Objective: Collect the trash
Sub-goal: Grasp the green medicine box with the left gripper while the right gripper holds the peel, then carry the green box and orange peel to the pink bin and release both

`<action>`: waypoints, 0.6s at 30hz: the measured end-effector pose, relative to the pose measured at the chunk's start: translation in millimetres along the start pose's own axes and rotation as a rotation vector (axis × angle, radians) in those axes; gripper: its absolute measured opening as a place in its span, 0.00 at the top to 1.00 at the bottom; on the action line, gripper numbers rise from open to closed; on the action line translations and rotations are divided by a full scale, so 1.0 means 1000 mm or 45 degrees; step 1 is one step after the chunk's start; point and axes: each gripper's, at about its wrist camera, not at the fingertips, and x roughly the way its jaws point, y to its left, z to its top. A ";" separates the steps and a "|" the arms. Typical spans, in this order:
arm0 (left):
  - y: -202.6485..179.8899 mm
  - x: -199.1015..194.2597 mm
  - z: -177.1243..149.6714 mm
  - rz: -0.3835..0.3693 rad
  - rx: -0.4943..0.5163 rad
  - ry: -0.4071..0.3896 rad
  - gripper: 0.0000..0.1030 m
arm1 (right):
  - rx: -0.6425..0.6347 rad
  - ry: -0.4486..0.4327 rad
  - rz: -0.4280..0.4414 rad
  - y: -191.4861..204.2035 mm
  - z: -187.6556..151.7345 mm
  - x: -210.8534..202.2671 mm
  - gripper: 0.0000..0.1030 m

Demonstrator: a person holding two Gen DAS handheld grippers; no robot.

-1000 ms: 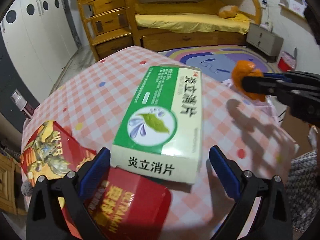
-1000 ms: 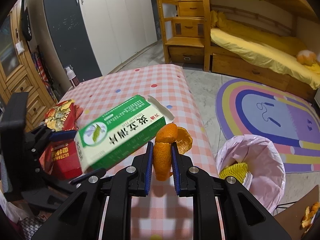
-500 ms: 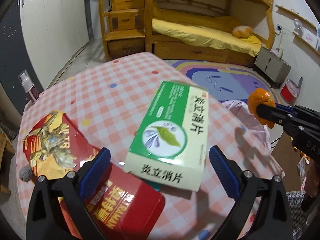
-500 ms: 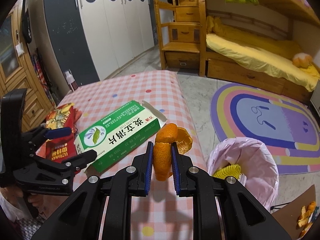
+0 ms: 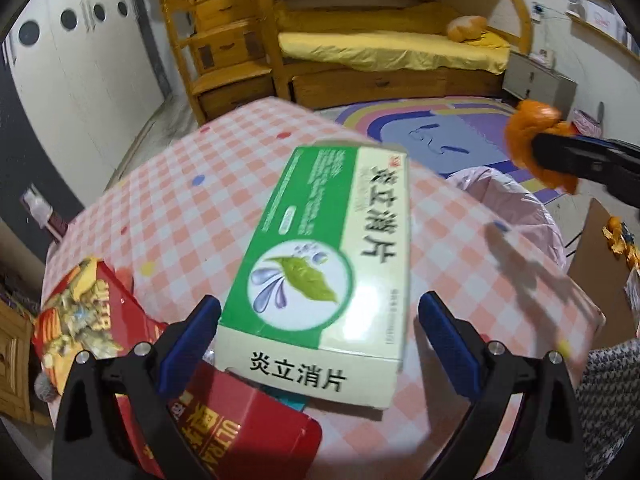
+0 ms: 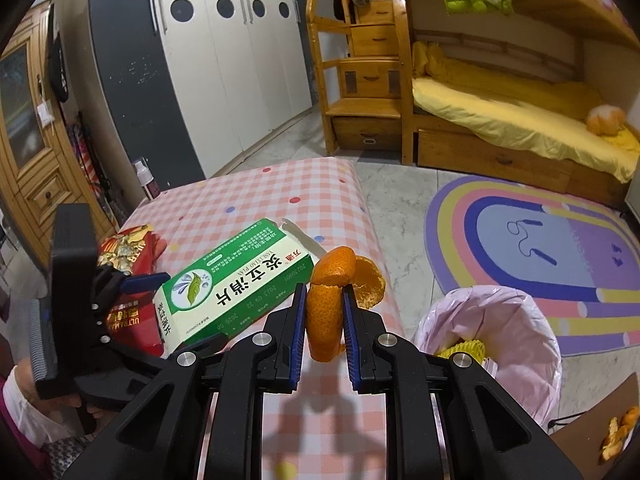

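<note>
Pink-checked cloth covers the desk (image 6: 256, 196), with a bunk bed (image 6: 500, 112) and a rainbow rug (image 6: 532, 240) on the floor beyond it. Your right hand-held gripper (image 6: 325, 320) is clamped on a piece of orange peel (image 6: 326, 312), which hangs above the desk edge; the trash bag (image 6: 492, 320), pink and open-mouthed with something yellow already inside, sits lower and to the right of that gripper, off the desk. Carry the peel over until it hangs above the middle of the bag's opening, not its near rim, and only then spread the jaws; the peel is light and curled, so it may cling to a pad, and a small shake should free it. Your left hand-held gripper (image 5: 320, 340) stands wide open, with the near end of the green medicine box (image 5: 320, 264) between its blue pads (image 5: 448, 340) but neither pad pressing on it. The box lies partly on a red snack packet (image 5: 240, 428) just below and left of that gripper, so it sits tilted. Square the jaws to the box's long sides and push further along before closing, since a grip on the end alone would let it swing. Squeeze gently: the far flap is open, so the box looks empty and may crush.
</note>
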 end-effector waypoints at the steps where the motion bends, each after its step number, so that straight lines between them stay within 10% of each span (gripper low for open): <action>1: 0.005 0.004 0.000 -0.009 -0.029 0.018 0.07 | 0.001 -0.002 0.001 0.000 0.000 0.000 0.82; 8: 0.014 0.000 -0.002 -0.178 -0.140 -0.027 0.18 | -0.021 -0.039 -0.022 0.004 -0.001 -0.005 0.82; 18: -0.036 -0.053 -0.008 -0.044 -0.065 -0.252 0.20 | 0.057 -0.108 -0.085 -0.017 -0.004 -0.028 0.83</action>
